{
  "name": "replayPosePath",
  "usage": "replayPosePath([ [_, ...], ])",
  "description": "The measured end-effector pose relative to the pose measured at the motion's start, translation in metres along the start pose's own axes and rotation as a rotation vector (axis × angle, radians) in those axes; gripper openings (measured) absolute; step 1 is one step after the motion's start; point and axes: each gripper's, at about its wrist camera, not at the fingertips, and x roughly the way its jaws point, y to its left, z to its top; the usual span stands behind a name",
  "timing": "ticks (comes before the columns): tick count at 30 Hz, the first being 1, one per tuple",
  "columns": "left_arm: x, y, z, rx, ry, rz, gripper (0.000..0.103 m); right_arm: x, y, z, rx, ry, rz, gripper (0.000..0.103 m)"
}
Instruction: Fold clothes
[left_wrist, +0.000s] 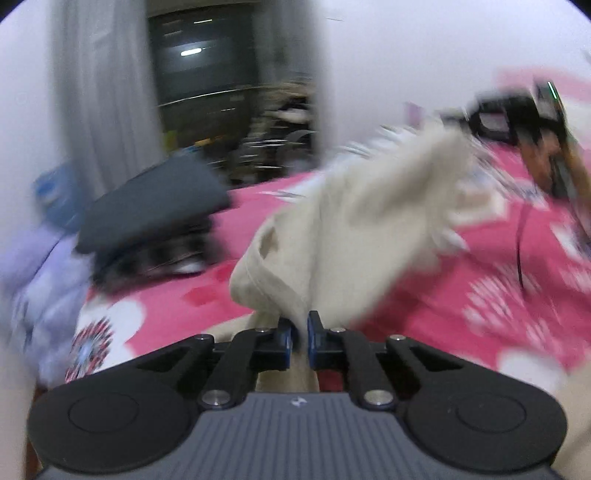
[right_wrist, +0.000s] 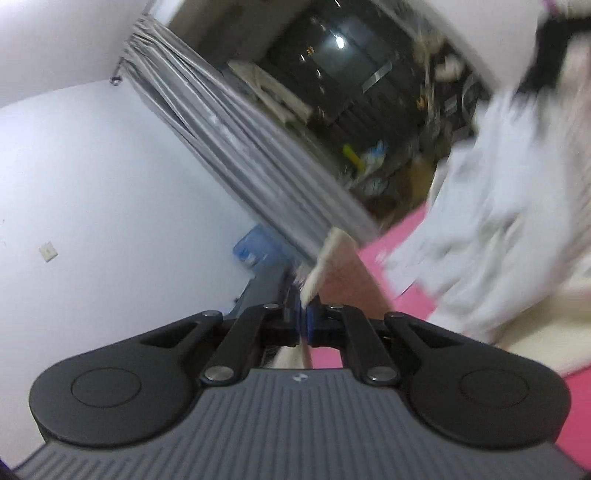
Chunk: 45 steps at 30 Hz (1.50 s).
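Left gripper (left_wrist: 300, 334) and right gripper (right_wrist: 303, 314) each pinched on cream garment (left_wrist: 354, 221), pink bedspread (left_wrist: 424, 302) beneath.

I see the garment (left_wrist: 369, 221) lifted over the bed (left_wrist: 443, 314), one edge clamped in my left gripper (left_wrist: 301, 332) at its near side, another edge (right_wrist: 325, 258) pinched in my right gripper (right_wrist: 303, 325). On the bed's far left lies a stack of folded clothes (left_wrist: 155, 210). Beyond the bed, a curtain (left_wrist: 103, 92) hangs left of a window (left_wrist: 207, 62).
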Motion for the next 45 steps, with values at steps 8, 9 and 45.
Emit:
replayPosePath([
  [8,0.034,-0.056,-0.046,0.285,0.258,-0.197,0.018,-0.120,-0.113,-0.005,0.224,0.077,-0.584,0.009],
  [9,0.034,-0.057,-0.046,0.288,0.261,-0.198,0.018,-0.130,-0.123,-0.011,0.284,0.065,-0.633,0.009],
  [45,0.049,-0.095,-0.008,0.132,0.050,-0.225,0.004,0.048,-0.016,0.017,0.228,0.301,-0.436,0.000],
])
